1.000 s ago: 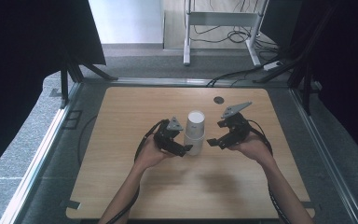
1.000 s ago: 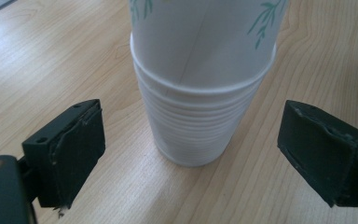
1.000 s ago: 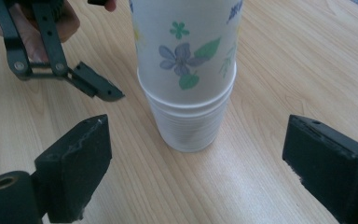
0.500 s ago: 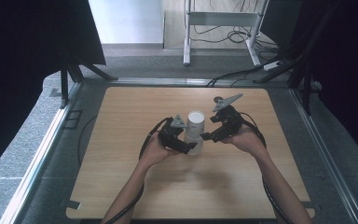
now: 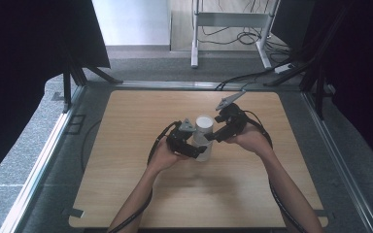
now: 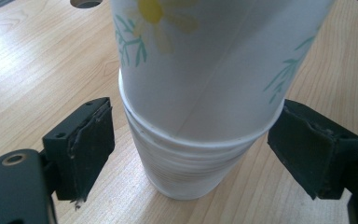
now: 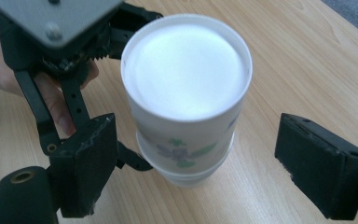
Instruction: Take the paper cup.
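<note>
Stacked paper cups (image 5: 203, 137) upright mid-table (image 5: 126, 194)
Flanked by left gripper (image 6: 186, 154) and right gripper (image 7: 196, 163), jaws closing, pads not touching; bare wood all round

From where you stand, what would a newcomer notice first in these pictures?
A stack of white paper cups with a flower print stands at the middle of the wooden table. The left gripper brackets its lower cup and the right gripper its upper one; both sets of jaws have been closing, pads not yet touching.
</note>
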Tool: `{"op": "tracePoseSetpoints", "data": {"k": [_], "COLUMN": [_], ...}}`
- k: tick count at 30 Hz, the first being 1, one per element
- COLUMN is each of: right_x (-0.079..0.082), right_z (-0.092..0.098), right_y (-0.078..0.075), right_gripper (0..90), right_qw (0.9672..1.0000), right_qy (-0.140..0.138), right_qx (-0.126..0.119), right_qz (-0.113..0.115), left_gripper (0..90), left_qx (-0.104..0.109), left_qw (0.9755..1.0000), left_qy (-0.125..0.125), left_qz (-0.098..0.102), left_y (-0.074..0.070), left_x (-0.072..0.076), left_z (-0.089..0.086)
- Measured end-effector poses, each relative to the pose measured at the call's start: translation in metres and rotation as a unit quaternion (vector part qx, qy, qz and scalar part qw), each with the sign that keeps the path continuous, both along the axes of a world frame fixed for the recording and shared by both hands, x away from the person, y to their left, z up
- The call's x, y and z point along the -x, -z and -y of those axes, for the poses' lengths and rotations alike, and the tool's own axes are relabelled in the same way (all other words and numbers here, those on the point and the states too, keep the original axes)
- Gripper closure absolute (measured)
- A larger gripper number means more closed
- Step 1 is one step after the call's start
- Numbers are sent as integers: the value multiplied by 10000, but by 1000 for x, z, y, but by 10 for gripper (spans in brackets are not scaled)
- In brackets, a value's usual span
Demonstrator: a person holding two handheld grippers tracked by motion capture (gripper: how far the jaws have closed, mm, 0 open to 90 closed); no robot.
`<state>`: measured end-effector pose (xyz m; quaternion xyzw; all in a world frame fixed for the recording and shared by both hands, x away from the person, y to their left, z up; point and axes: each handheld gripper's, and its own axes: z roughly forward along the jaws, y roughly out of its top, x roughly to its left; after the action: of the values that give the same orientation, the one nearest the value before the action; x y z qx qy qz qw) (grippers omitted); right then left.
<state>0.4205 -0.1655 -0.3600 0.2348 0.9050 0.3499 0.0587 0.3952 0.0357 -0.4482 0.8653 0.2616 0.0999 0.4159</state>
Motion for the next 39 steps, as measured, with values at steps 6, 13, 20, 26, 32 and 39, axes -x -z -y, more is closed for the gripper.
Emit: {"op": "tracePoseSetpoints", "data": {"k": [6,13,20,26,32,39], "right_x": [-6,-11,-14,-14,-13,-12], "right_z": [-9,-15,-19,-22,-23,-24], "right_y": [-2,-3,-6,-10,-15,-21], "right_gripper": [150,163,217,297,331,350], "right_qw": [10000,9999,9998,9995,9994,9992], "right_qy": [-46,-83,-147,-244,-257,-283], "right_qx": [61,83,122,144,205,269], "right_qz": [-51,-43,-58,-128,-139,-87], "left_gripper": [186,203,213,216,217,217], "left_qx": [47,59,34,11,-15,-42], "left_qw": [10000,9999,9999,9999,9999,9998], "left_qy": [32,33,9,10,22,39], "left_qz": [57,116,142,152,157,175], "left_y": [0,1,0,0,0,0], "left_x": [0,1,2,2,2,2], "left_z": [1,2,2,2,2,2]}}
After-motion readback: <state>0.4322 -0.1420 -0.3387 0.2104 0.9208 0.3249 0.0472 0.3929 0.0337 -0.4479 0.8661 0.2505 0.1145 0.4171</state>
